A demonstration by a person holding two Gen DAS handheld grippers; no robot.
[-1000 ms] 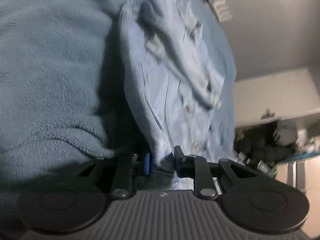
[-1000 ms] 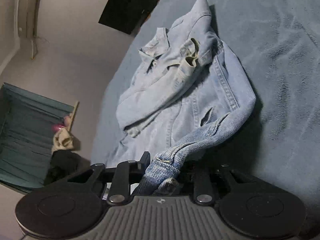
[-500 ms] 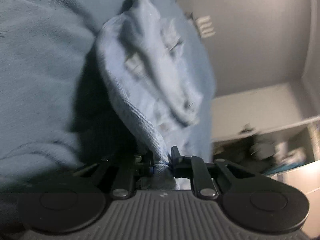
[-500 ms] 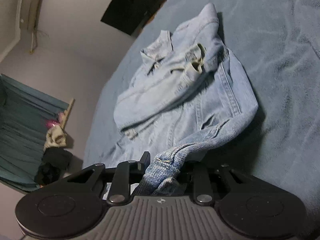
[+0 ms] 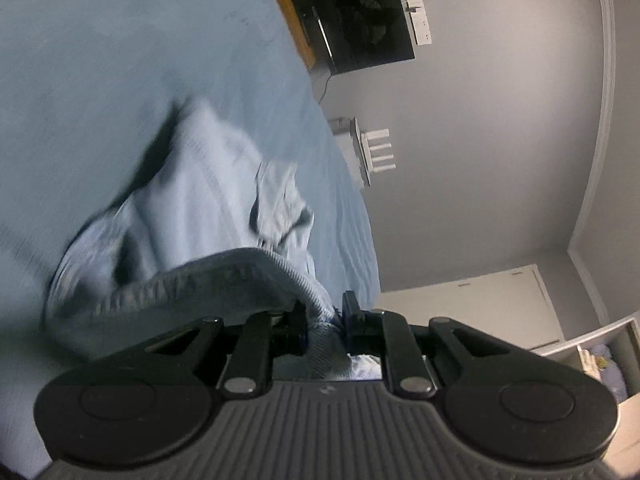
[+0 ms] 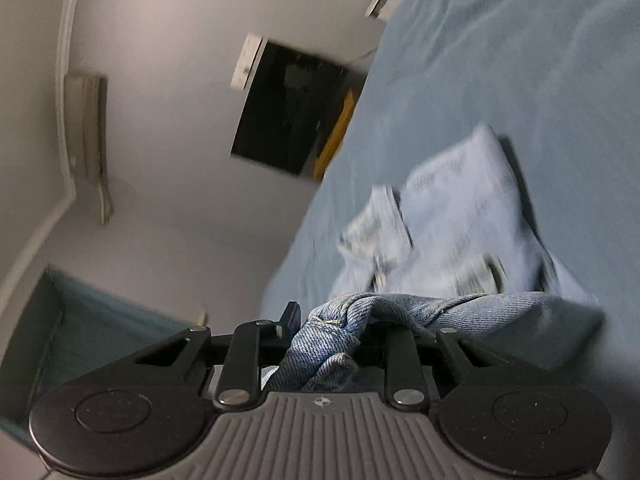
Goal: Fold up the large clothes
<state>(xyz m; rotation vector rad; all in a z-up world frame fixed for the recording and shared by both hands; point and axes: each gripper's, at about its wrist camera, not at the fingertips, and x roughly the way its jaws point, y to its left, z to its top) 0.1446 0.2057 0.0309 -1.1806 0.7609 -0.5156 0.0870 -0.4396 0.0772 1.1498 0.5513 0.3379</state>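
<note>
A light blue denim jacket (image 5: 208,216) lies crumpled on the blue blanket of the bed, blurred by motion. My left gripper (image 5: 325,314) is shut on a thick hem of the denim jacket, which arches up from the pile to its jaws. In the right wrist view the same jacket (image 6: 460,216) trails behind a bunched fold of its hem. My right gripper (image 6: 332,320) is shut on that bunched fold, and the cloth hides its right finger.
The blue blanket (image 5: 100,60) covers the bed. A dark screen (image 5: 352,12) and white wall fittings (image 5: 376,152) hang on the grey wall beyond the bed's edge. A white cupboard (image 5: 480,304) stands at the right. A teal curtain (image 6: 80,320) hangs at the lower left.
Both grippers rose and swung forward over the bed, lifting the jacket's hem off the blanket. My left gripper closed on the hem. The wall and screen came into view.
</note>
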